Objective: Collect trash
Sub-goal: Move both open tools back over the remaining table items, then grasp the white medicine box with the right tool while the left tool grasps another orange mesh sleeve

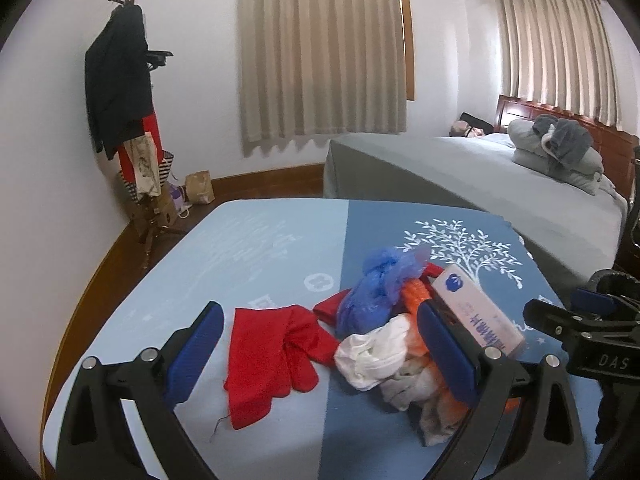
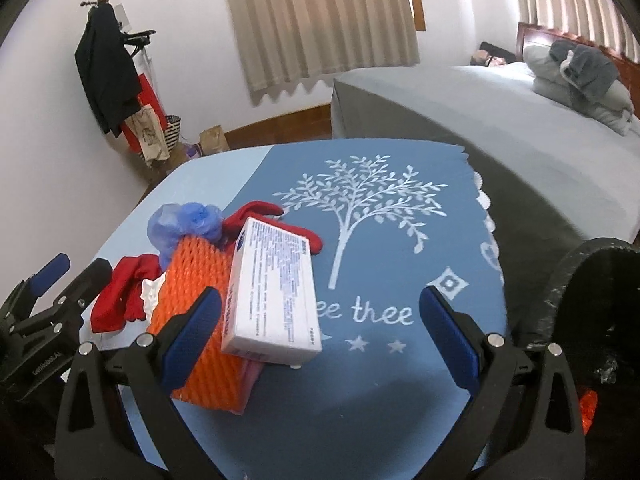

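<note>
While I held both grippers over the table (image 2: 380,400), left gripper (image 1: 320,344) fingers apart above the red cloth (image 1: 272,356), right gripper (image 2: 320,332) fingers apart, white box (image 2: 276,296) on the orange foam net (image 2: 200,304), black bin (image 2: 592,300) beside the table.

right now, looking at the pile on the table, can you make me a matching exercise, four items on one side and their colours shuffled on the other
Items:
1. foam net sleeve
2. crumpled plastic bag
3. flat carton
4. glove

Colours:
a. red
b. white with blue print
c. orange
d. blue

Pairs: 1-c, 2-d, 3-b, 4-a

The carton lies on top of the orange sleeve, and the glove lies spread flat on the tablecloth.
</note>
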